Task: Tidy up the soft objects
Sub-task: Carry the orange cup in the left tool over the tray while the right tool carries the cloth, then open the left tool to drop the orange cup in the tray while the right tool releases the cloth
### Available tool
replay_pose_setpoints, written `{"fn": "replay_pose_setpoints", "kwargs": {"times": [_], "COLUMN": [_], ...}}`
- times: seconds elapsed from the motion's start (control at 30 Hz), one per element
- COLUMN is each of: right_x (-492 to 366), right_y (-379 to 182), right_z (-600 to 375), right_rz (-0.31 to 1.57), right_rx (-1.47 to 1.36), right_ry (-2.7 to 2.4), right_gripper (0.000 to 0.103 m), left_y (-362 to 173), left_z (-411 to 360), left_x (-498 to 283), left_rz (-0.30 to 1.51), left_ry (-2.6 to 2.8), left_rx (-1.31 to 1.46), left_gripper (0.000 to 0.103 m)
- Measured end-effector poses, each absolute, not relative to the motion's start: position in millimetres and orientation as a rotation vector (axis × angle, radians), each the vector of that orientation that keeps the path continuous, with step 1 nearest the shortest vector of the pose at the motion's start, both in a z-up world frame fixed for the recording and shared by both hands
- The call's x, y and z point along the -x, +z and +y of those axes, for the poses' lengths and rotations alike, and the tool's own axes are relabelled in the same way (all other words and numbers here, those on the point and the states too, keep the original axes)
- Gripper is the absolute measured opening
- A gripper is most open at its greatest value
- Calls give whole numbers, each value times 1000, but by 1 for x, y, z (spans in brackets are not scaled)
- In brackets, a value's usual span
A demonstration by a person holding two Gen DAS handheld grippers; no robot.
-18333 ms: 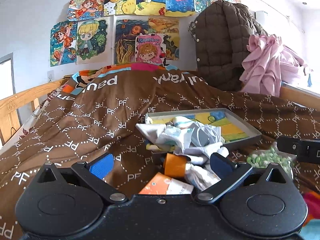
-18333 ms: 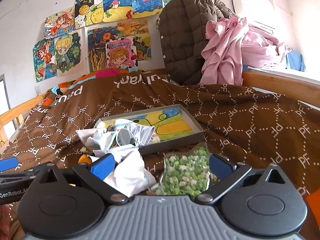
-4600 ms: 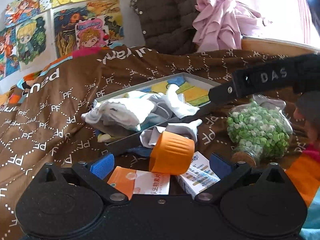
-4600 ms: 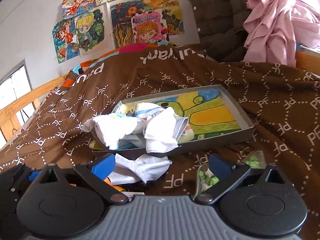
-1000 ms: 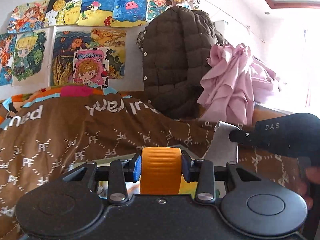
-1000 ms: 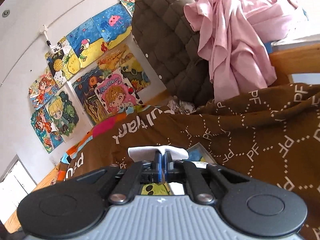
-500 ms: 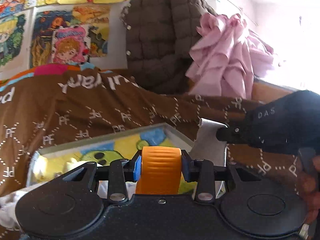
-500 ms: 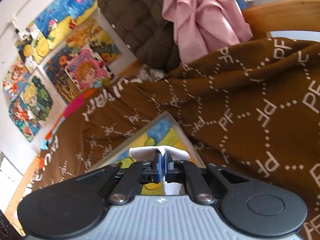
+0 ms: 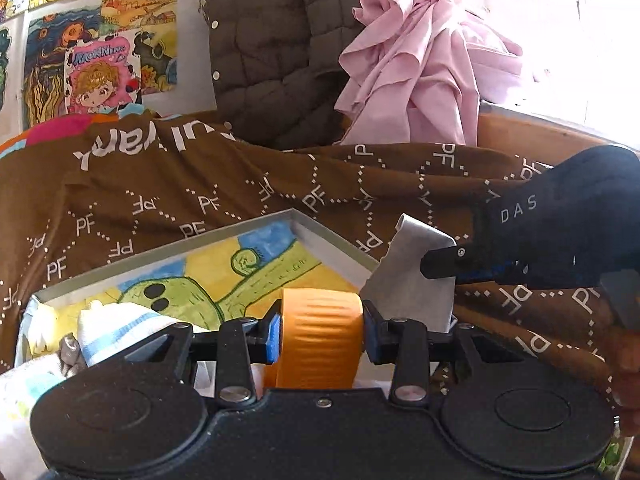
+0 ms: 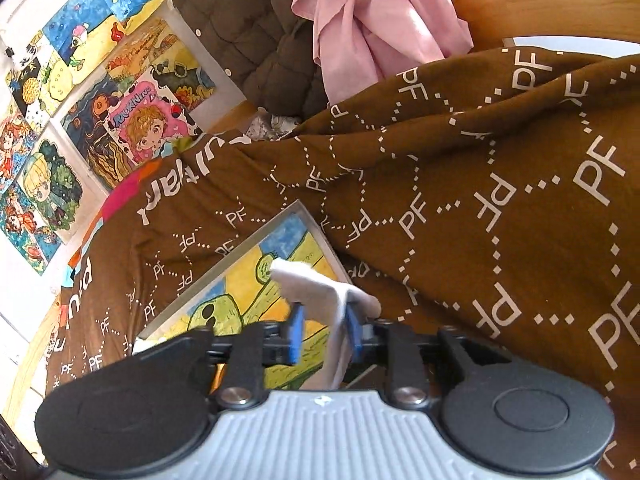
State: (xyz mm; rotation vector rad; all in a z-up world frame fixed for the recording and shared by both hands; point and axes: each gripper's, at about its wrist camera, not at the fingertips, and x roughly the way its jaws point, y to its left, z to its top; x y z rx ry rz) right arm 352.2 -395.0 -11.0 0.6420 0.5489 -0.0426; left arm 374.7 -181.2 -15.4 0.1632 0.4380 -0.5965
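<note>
My left gripper [image 9: 320, 330] is shut on an orange ribbed cylinder [image 9: 320, 336], held above the near edge of a shallow grey tray [image 9: 332, 240] with a colourful drawing inside. My right gripper [image 10: 325, 330] has its jaws parted, and a white cloth [image 10: 316, 284] hangs loosely between them over the tray's [image 10: 240, 248] right corner. In the left wrist view the right gripper [image 9: 432, 266] shows at the right with the cloth [image 9: 412, 276] in front of it. More white and striped cloths [image 9: 116, 326] lie in the tray's left part.
The tray lies on a brown patterned bedspread [image 9: 200, 184]. A brown quilted jacket [image 9: 272, 48] and pink garment [image 9: 420, 72] hang at the back. Drawings [image 10: 100, 92] cover the wall. A wooden bed rail [image 10: 560, 8] runs at the right.
Both grippers have tipped down toward the tray. My right gripper's jaws have opened from a tight pinch, and the white cloth now hangs loose between them. The left still holds the orange cylinder.
</note>
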Motion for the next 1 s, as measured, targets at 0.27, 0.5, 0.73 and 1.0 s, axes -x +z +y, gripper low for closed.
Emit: {"fn": "replay_pose_setpoints", "kwargs": {"times": [0.27,0.5,0.73,1.0], "right_x": [-340,-320,-286,-237], "right_y": [1,20,45,72], "right_z": [-394,-389,-379,-353], "right_rz": [548,524,483,455], "right_rx": [-634,-622,-605,-458], "right_ry": [-38,-9,26,13], "right_gripper": [52,71,87,96], "left_y": [-10,5,30,64], "left_z": [-176,-159,-132,-98], "left_x": [-364,-345,-319,-271], "left_rz": [439,408,372,307], "left_ry": [-586,-544,-490,-444], "left_rx": [-157,-139,-98,-37], "left_gripper": [63,79,90,98]}}
